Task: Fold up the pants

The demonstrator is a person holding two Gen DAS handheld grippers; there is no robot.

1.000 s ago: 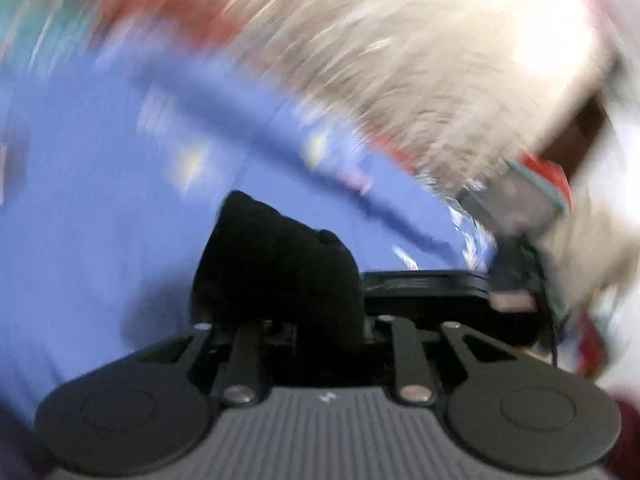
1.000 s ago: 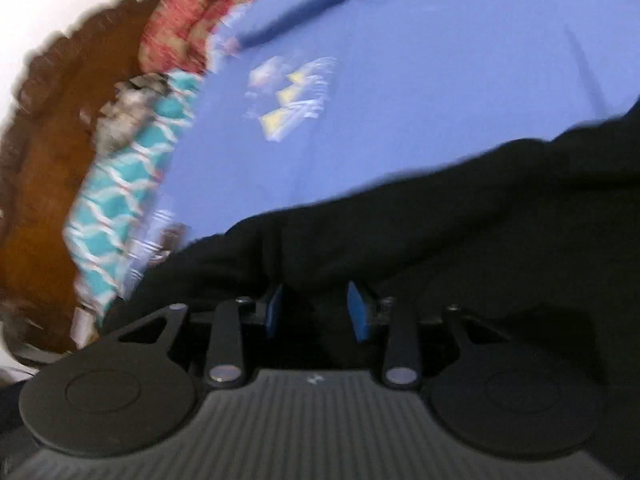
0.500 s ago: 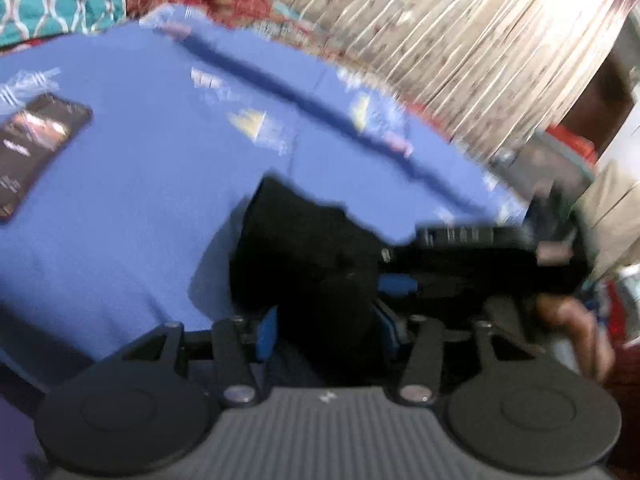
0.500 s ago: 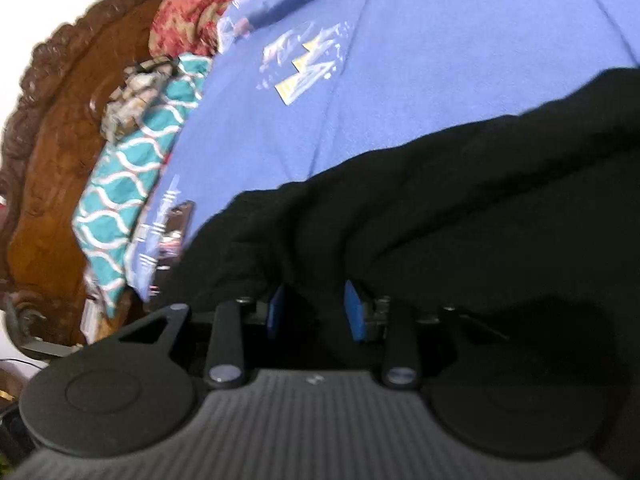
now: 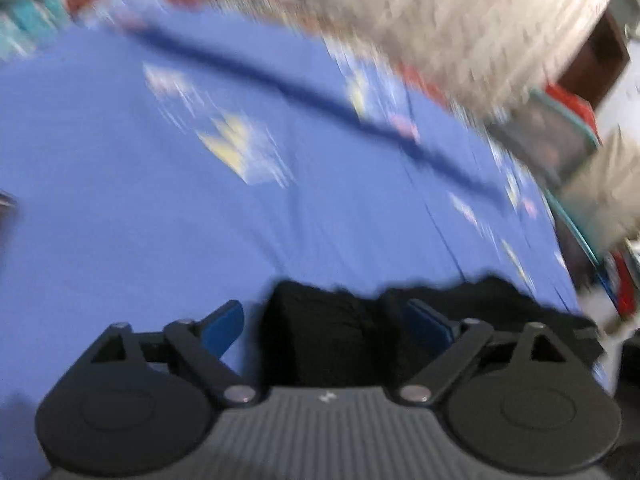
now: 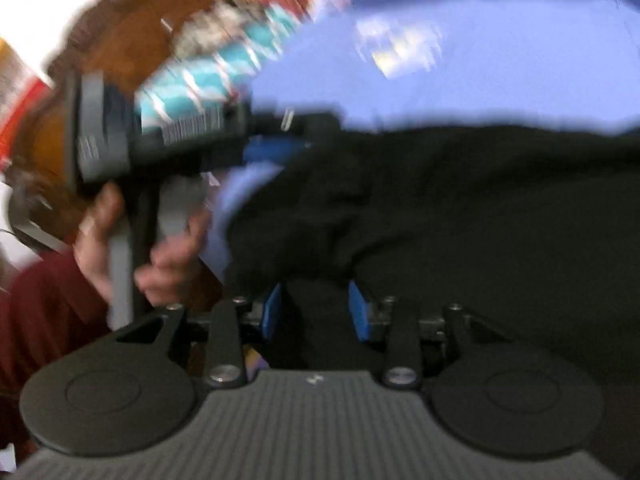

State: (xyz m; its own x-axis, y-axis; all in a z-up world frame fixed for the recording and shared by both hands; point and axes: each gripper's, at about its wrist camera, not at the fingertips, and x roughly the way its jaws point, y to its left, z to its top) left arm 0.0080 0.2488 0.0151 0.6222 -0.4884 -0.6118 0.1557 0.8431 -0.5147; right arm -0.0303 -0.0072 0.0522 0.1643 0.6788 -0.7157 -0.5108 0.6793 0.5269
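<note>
From the left wrist, the left tongs (image 5: pixel 320 322) stand wide apart, their jaws having just been opening; a bunched fold of the black pants (image 5: pixel 324 340) sits between the blue pads (image 5: pixel 224 322), but the left pad is clear of the cloth, with blue sheet showing in the gap, so the fold is released. The pants lie on the blue bed sheet (image 5: pixel 160 220), their edge running off to the right along the near side of the bed. A dark crease crosses the sheet diagonally, pale printed motifs dot it, and a light curtain (image 5: pixel 460 20) hangs blurred behind. From the right wrist, the right tongs (image 6: pixel 316 312) are clenched on a narrow ridge of the black pants (image 6: pixel 480 220), both blue pads pressing its sides. The garment spreads wide across the right and centre of this view, lying on the sheet (image 6: pixel 480 80). To the left, a hand (image 6: pixel 120 248) in a maroon sleeve (image 6: pixel 40 320) grips the handle of the left tongs (image 6: pixel 280 148), whose blue pad sits at the pants' edge. A teal patterned cloth (image 6: pixel 224 68) and a carved wooden headboard (image 6: pixel 120 28) lie beyond, all blurred.
</note>
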